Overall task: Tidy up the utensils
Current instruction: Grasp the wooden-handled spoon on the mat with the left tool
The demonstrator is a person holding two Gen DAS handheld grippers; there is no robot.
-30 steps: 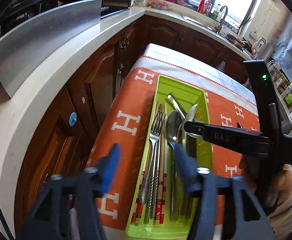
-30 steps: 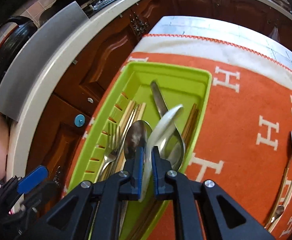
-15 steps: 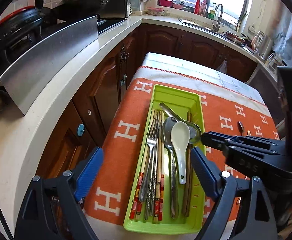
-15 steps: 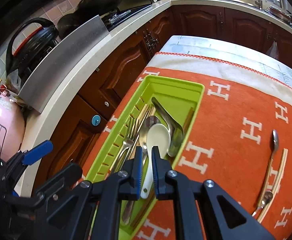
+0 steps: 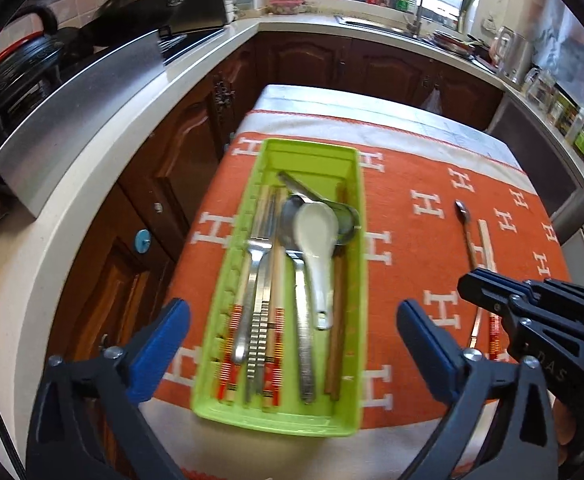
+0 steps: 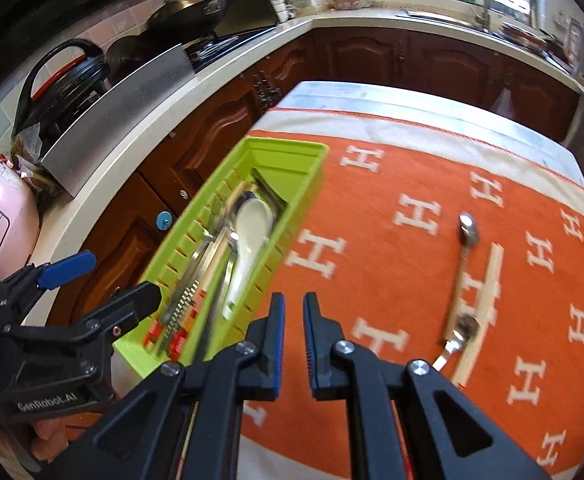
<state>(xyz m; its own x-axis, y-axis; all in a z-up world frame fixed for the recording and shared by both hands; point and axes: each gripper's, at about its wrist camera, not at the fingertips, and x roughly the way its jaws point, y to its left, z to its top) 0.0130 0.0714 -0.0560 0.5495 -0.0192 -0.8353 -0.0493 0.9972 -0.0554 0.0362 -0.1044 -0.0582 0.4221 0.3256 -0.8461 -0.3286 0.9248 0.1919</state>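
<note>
On the table sits an orange cloth (image 5: 407, 248) patterned with white H letters, and on its left half a lime-green tray (image 5: 353, 216) lies lengthwise, holding the cutlery already gathered: a fork (image 5: 252, 280), red-ended chopsticks (image 5: 276, 320), a steel spoon (image 5: 301, 320) and, on top, a white soup spoon (image 5: 317, 240) with its bowl toward the far end. The left gripper (image 5: 292, 332) hovers over the near end of the tray with its blue-padded fingers spread wide, one either side of the tray, gripping nothing. The right gripper (image 6: 293, 340) hangs above the cloth just beside the tray's right wall, its fingers drawn in to a narrow gap with nothing between them. Off to the right on the cloth, well apart from the tray, a long metal spoon (image 6: 461, 276) and a pale chopstick (image 6: 485, 304) lie side by side, close enough that they seem to touch near the spoon's handle end. Behind the table run dark wooden cabinets (image 5: 172, 168) under a pale counter (image 5: 104, 140), with a wok (image 5: 148, 0) on the stove
</note>
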